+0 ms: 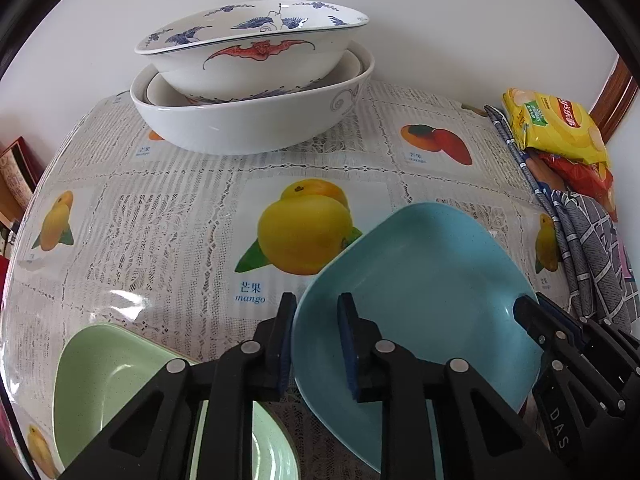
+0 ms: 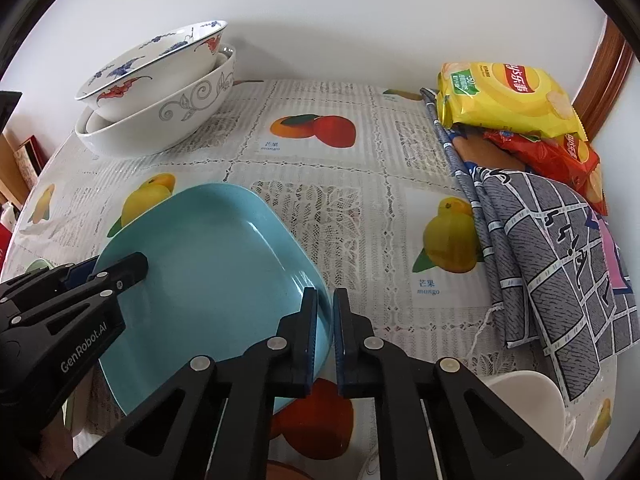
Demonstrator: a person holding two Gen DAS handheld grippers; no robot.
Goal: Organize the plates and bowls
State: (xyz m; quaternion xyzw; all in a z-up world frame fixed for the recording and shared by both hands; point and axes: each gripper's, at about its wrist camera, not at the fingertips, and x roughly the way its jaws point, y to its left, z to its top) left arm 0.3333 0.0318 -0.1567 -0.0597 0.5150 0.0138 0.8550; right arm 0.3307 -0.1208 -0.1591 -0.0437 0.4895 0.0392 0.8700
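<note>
A blue square plate is held tilted above the table between both grippers; it also shows in the right wrist view. My left gripper is shut on its left rim. My right gripper is shut on its right rim and shows at the plate's right edge in the left wrist view. A green plate lies under the left gripper. A stack of white patterned bowls stands at the table's far side, also in the right wrist view.
The fruit-print tablecloth covers the table. Yellow and red snack bags and a grey patterned cloth lie along the right edge. A white dish sits at the near right. A wall stands behind the table.
</note>
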